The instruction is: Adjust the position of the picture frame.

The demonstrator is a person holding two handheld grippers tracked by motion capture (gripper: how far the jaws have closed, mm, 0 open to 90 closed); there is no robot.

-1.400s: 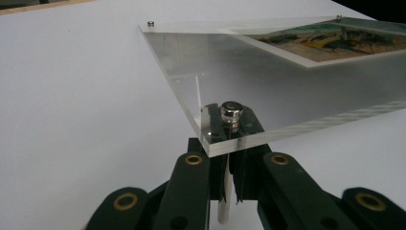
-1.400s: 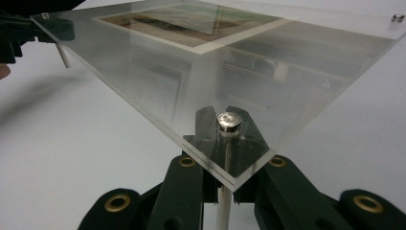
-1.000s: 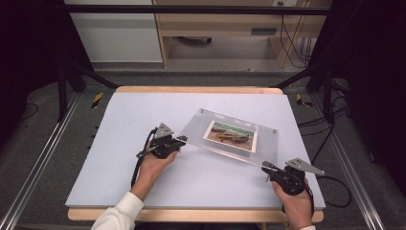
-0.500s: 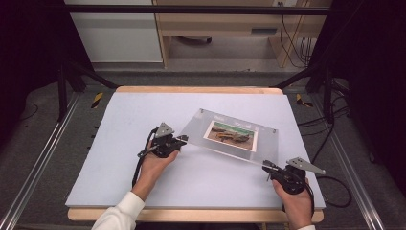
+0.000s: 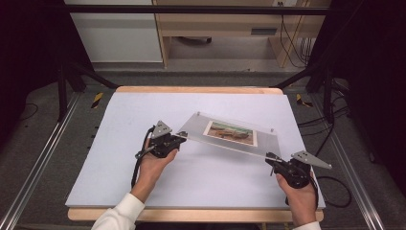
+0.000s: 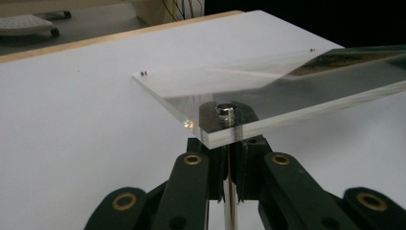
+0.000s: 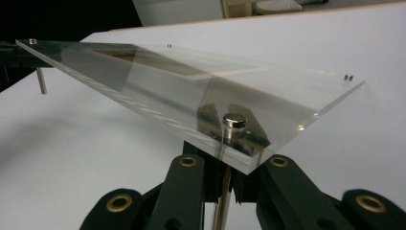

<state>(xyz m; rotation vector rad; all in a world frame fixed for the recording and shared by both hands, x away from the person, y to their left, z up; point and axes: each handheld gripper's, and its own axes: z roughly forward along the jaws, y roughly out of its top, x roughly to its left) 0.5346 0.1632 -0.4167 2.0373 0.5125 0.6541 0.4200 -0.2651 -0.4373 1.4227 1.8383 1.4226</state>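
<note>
Acrylic photo frame (image 5: 230, 134), no legible writing.

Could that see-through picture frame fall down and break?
It might. Each tool, left and right, seems to pinch only a thin metal leg under one corner of the clear frame, so a leg could slip. The near edge is lifted, and uneven hands could twist it.

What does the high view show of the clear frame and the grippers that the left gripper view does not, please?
The high view alone shows both hands, the right gripper at the acrylic frame's near right corner, and the whole photo inside it. The left gripper view alone shows, close up, the left gripper shut on a metal leg under a corner stud. Both show the frame held above the white table.
</note>
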